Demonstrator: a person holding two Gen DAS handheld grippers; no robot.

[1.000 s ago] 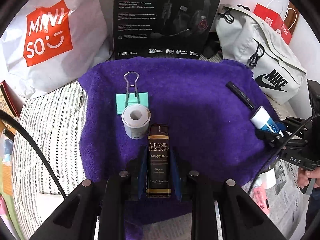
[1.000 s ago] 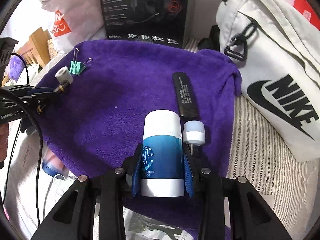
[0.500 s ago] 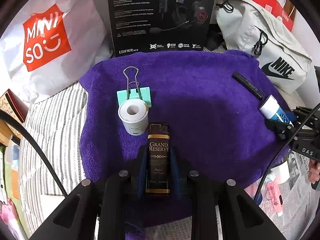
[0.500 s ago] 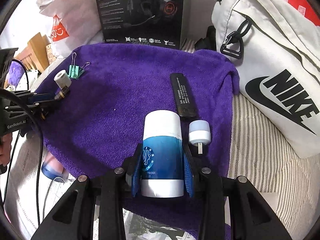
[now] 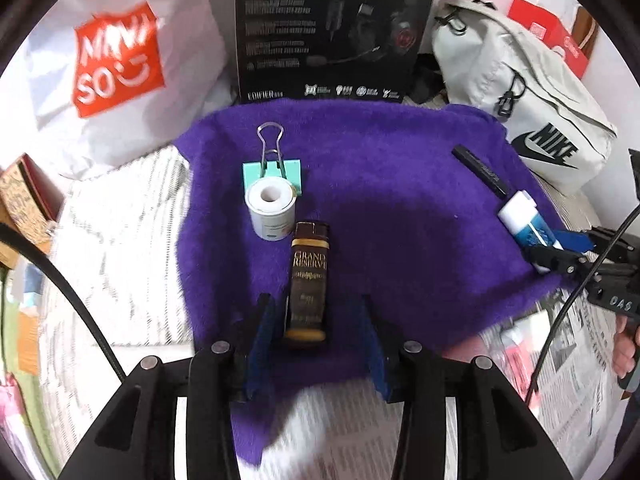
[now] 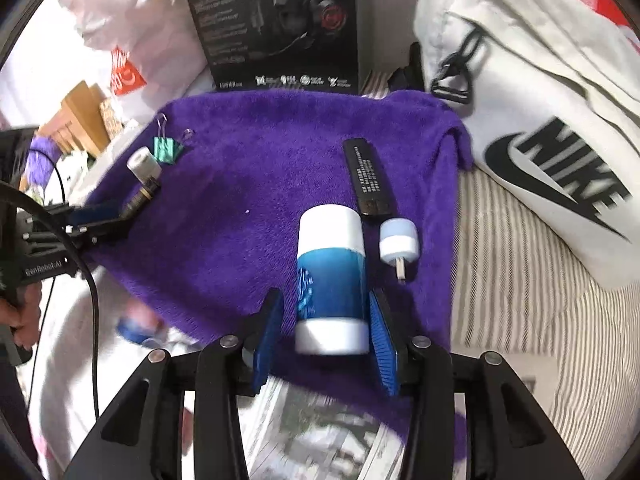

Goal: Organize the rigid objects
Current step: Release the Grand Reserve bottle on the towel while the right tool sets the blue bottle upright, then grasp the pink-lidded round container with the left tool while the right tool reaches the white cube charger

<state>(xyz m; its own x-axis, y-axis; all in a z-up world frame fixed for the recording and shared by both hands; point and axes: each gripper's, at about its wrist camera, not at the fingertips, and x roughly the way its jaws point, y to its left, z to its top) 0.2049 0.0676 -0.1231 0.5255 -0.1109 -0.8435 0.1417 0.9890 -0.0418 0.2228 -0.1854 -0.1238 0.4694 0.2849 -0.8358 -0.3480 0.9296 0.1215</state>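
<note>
Grippers, two, both pointing steeply down at a purple towel.

Left gripper: jaws have just been opening and are now standing clear of a dark bottle on both sides, gripping nothing. The bottle is lying flat on the towel between the blue pads, running lengthwise away from them, cap end farthest. Just beyond the cap and slightly left, a white roll is standing upright. Directly behind the roll, a teal clip is lying flat, its wire handle pointing away. Far to the right of the fingers, a thin black bar is lying at an angle.

Right gripper: jaws have just been opening; gaps are showing between the pads and a blue-and-white tube, so nothing is being held. The tube is lying on the towel between the fingers, white cap pointing away. Just right of the tube, a small white plug is lying with its metal tip toward the fingers. Beyond the plug, the black bar is lying lengthwise.

Behind the towel, a black headset box is standing upright. A white Nike bag is resting to the right, a Miniso bag to the left. Striped fabric is lying beneath.
</note>
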